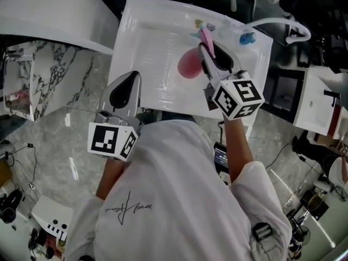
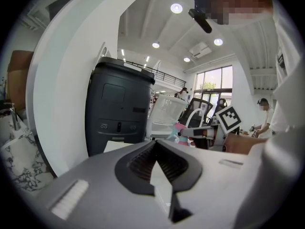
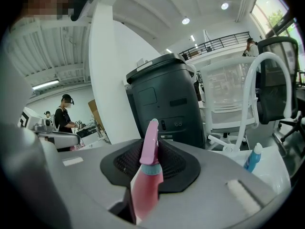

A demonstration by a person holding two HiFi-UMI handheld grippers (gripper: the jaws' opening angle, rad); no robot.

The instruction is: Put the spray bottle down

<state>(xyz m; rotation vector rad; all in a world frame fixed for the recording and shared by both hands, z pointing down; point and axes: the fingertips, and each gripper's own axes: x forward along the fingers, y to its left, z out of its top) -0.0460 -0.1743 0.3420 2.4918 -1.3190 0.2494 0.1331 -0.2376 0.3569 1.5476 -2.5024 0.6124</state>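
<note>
Spray bottle (image 3: 144, 187), pink, pinched in right gripper (image 1: 209, 52) over white table (image 1: 149, 42); left gripper (image 2: 158, 168) pressed together, empty.

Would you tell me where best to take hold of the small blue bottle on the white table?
The small blue bottle stands upright and slim on the white table, so I would close the tongs on its body below the cap, coming level from the side.

floor was grey veined marble (image 1: 81, 99) | tall dark grey plastic bin (image 2: 119, 113) stood far | round ceiling lamps (image 2: 176, 7) glowed
</note>
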